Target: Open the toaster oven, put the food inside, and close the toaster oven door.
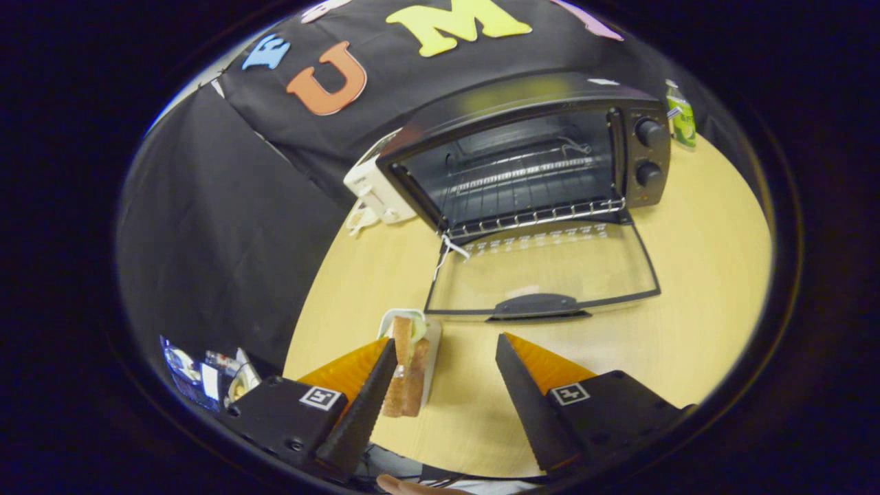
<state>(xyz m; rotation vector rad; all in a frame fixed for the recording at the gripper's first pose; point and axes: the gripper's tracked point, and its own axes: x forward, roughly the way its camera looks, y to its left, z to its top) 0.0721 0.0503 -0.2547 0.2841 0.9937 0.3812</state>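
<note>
A black toaster oven stands on the wooden table beyond my fingers, its glass door folded down flat toward me and the wire rack inside exposed. The door's handle lies just ahead of my fingertips. A sandwich sits on a small white plate right beside my left finger, partly behind it. My gripper is open, with nothing but bare table between the fingers.
A white appliance stands against the oven's left side, a cord trailing beside it. A green bottle is behind the oven's right corner. Small packets lie off the table's left edge. A fingertip shows below the gripper.
</note>
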